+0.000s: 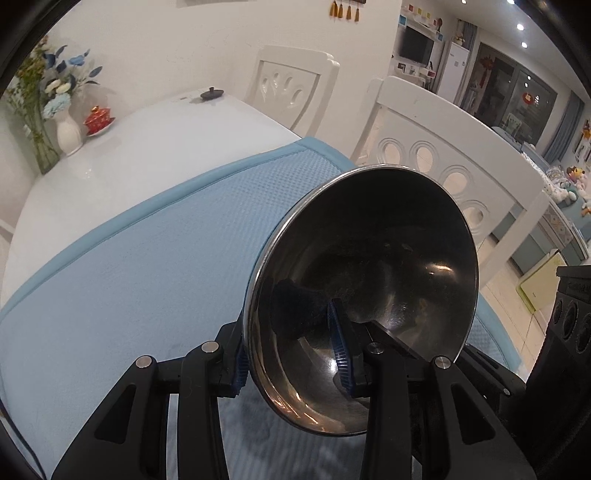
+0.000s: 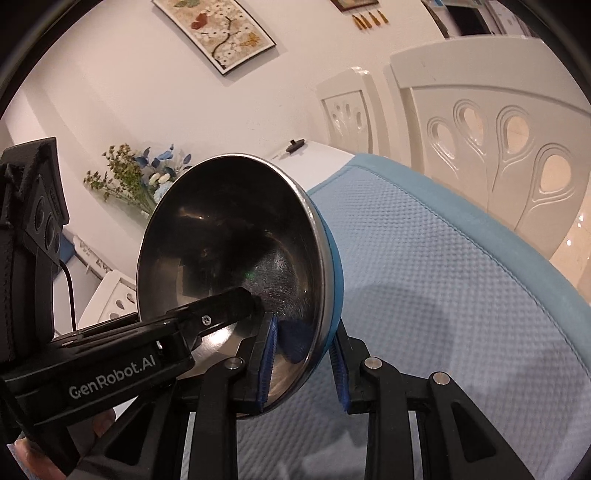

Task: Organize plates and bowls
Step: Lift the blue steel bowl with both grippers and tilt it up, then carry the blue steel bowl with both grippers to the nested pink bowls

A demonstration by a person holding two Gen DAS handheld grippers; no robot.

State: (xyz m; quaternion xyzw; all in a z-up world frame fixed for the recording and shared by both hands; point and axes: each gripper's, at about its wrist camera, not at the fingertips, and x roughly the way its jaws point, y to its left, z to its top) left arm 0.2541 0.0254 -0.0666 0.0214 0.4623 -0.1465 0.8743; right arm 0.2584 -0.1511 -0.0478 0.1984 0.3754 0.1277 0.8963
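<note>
Both views are evenly lit by indoor light, the right wrist view warmer and pinker. Ceiling spots [image 1: 520,27] glow at top right of the left wrist view. The bowl [image 1: 369,295] carries small glints and dark reflections. Soft shadows fall on the mat [image 2: 461,295]. Fisheye bending curves the chair [image 2: 498,140], and black vignetting rings the corners. Near foreground is slightly soft.

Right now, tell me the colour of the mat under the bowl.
Light blue mat with a waffle weave, clearest in the left wrist view.
</note>
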